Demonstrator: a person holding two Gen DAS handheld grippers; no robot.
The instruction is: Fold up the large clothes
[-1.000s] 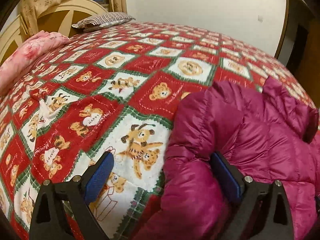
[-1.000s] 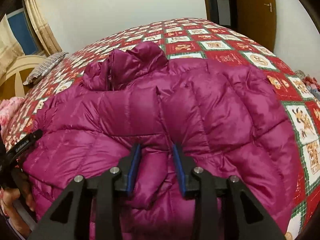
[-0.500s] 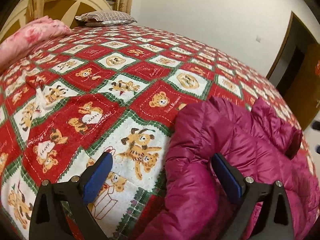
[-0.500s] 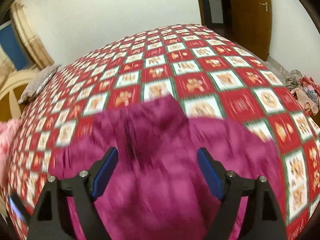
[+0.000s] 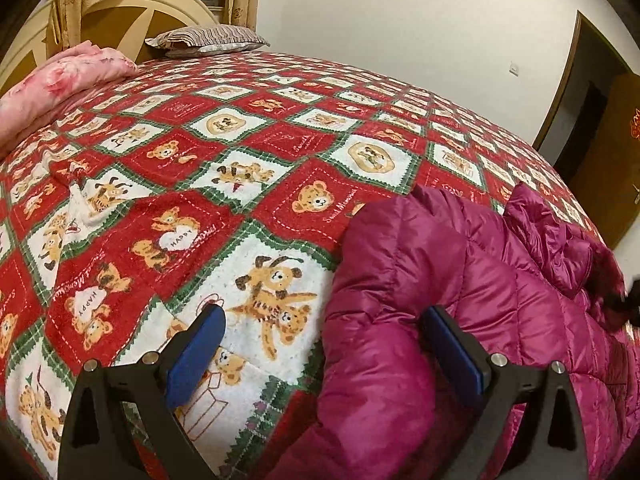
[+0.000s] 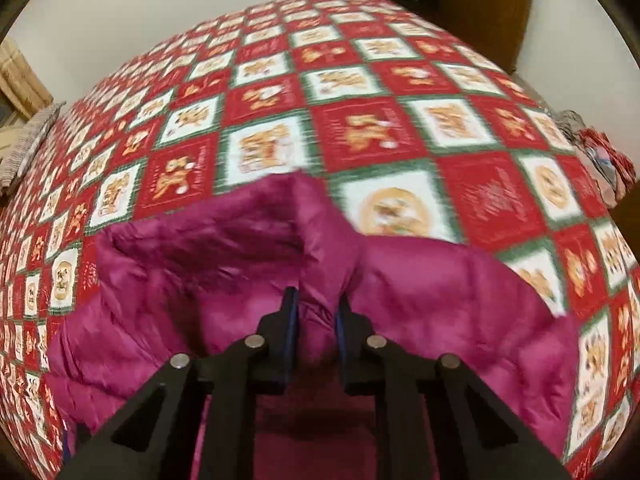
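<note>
Item: padded magenta jacket (image 6: 420,300), lying on the near part of the bedspread (image 5: 280,152), well short of the pillow (image 5: 208,38).

Right gripper (image 6: 314,316): jaws closing, clamped on a ridge of jacket cloth, probably to lift a fold.

Left gripper (image 5: 324,356): jaws wide apart, astride the jacket's edge beside the bedspread, holding nothing; likely waiting to pinch that side.

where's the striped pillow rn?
Left wrist view, upper left: the striped pillow lies at the head of the bed on the bear-print quilt, against the headboard, beside the pink blanket.
</note>
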